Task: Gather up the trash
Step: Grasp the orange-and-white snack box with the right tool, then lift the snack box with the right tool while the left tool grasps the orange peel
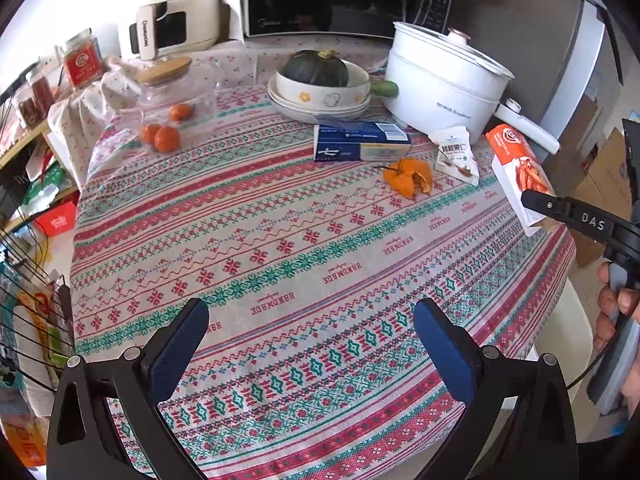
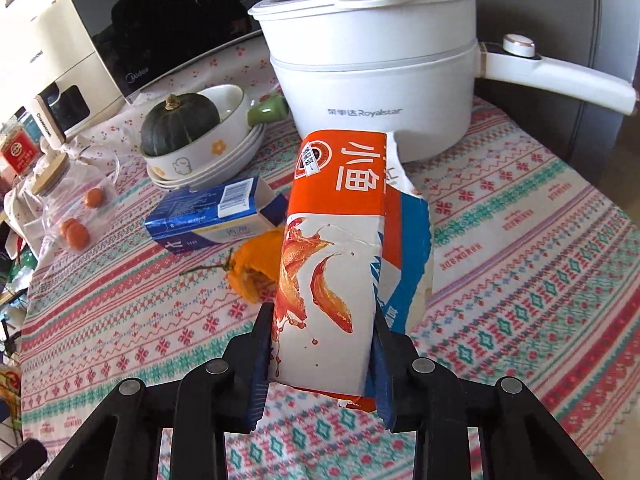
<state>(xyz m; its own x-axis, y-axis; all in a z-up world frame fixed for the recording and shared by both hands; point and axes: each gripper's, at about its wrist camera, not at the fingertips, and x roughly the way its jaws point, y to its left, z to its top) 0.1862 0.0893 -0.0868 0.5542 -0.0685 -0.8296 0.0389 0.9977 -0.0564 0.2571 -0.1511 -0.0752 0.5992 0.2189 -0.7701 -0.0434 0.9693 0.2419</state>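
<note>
Jaws of the left gripper (image 1: 311,356) gape over bare tablecloth (image 1: 280,240) near the front edge; right gripper (image 2: 320,344) clamps the torn orange box (image 2: 332,248), which hides part of the orange peel (image 2: 252,276).

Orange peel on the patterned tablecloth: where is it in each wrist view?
Left wrist: orange peel right of centre, just below the blue rectangular carton.
Right wrist: peel left of centre, partly hidden behind the orange-and-white torn box.
Shared landmark: white lidded electric pot.
</note>
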